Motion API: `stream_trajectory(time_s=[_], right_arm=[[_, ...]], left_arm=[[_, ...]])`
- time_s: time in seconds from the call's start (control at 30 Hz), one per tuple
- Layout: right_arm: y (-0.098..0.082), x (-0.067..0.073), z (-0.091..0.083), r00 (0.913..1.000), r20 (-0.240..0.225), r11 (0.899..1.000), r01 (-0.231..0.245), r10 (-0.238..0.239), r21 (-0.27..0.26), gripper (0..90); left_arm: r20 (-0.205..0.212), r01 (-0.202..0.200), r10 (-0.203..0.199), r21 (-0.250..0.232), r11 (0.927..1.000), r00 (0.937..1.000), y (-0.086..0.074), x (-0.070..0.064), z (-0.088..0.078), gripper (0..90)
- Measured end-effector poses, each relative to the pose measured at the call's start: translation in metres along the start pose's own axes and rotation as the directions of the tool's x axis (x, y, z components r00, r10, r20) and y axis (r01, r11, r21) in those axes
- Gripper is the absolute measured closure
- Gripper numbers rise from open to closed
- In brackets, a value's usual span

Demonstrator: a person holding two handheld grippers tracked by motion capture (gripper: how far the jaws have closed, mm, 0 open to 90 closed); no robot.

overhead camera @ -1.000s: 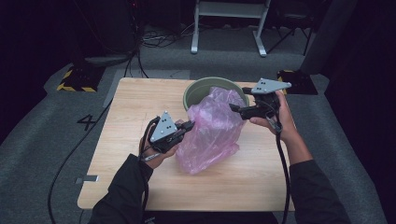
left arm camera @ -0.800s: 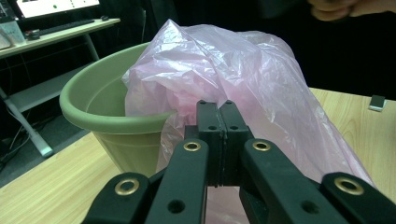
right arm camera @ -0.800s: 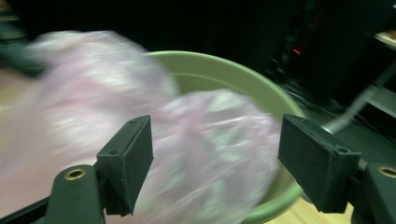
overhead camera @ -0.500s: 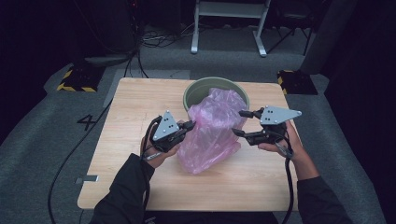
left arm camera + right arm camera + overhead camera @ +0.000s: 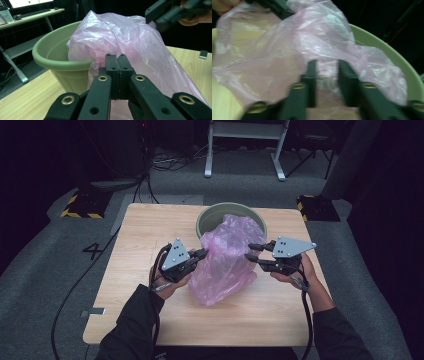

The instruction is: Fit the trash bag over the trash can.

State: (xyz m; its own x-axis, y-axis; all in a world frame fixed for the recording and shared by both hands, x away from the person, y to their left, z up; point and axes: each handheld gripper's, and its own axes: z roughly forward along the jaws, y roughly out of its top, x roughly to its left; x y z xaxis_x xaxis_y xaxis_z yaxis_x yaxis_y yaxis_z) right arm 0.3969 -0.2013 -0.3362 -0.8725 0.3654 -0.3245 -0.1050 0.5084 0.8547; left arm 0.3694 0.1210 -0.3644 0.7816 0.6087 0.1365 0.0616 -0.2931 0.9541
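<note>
Dim studio surrounds a wooden table with a green pot. Pink plastic bag spills from pot onto table. Left gripper is clamped on its left edge. Right gripper has been closing, 2 jaws apart, film between them.

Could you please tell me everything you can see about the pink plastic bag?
The pink plastic bag is thin, translucent, crinkled film. It spills from the green pot over its near rim onto the wooden table. The left gripper pinches its left side with jaws shut. The right gripper has film between its jaws, which have just been closing but still stand apart.
</note>
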Motion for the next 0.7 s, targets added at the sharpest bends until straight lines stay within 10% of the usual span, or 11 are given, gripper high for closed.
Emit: stream_trajectory(time_s=[0.23, 0.4, 0.7], right_arm=[[0.002, 0.001, 0.01, 0.9979, -0.048, 0.999, -0.044, 0.043, -0.005, 34.7], [0.004, 0.003, 0.021, 0.9985, -0.041, 0.999, -0.037, 0.037, 0.013, 66.1], [0.009, 0.0, 0.019, 0.9959, -0.071, 0.997, -0.06, 0.056, -0.053, 81.1]], left_arm=[[0.004, 0.0, 0.0, 0.0, 1.0, 1.0, 0.0, -0.001, 0.002, 89.4], [0.009, 0.008, -0.008, -0.011, 0.9999, 0.9999, 0.0, 0.0, 0.001, 89.3], [0.002, 0.009, -0.009, -0.014, 0.9999, 1.0, 0.0, 0.002, 0.0, 89.2]])
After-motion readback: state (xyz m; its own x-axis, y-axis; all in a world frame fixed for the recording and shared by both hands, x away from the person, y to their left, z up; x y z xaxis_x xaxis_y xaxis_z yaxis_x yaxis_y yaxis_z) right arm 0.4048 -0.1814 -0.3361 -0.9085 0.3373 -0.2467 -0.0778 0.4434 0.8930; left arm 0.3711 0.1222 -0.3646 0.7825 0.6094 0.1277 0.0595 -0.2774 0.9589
